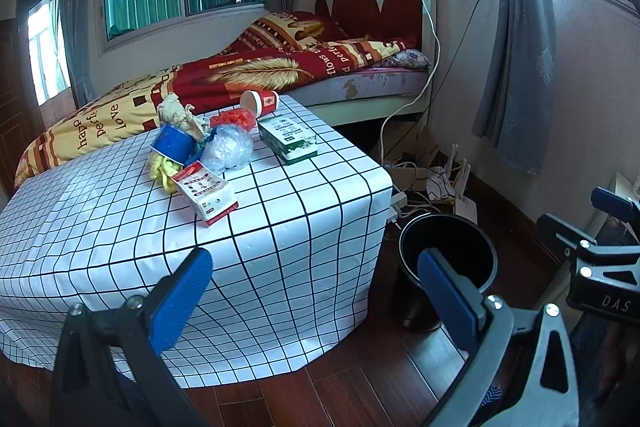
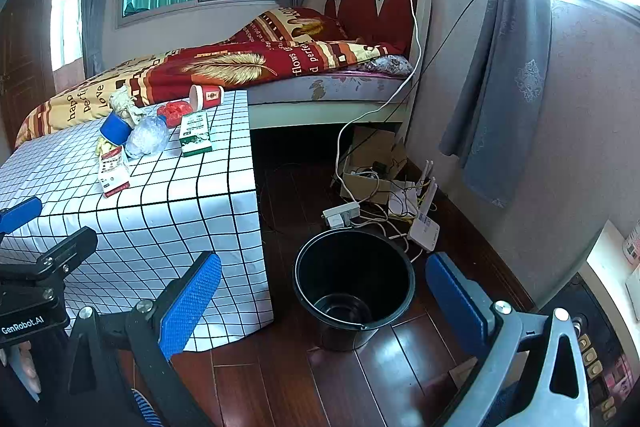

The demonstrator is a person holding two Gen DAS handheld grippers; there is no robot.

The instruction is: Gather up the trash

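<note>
Red cup (image 1: 259, 102) lies tipped at 12 o'clock on the bench (image 1: 120, 227), mouth toward 9 — both tongs (image 1: 316, 291) (image 2: 324, 297) gape wide, empty; bucket (image 2: 354, 283) upright.

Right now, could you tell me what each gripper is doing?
Left gripper: open, holding nothing.
Right gripper: open, holding nothing.

My gripper fingers (image 1: 182, 301) are blue; the surface (image 1: 280, 227) is white with a black grid, the bucket (image 2: 354, 283) black, the cup (image 1: 260, 102) red, the floor (image 2: 400, 379) reddish-brown wood.
</note>
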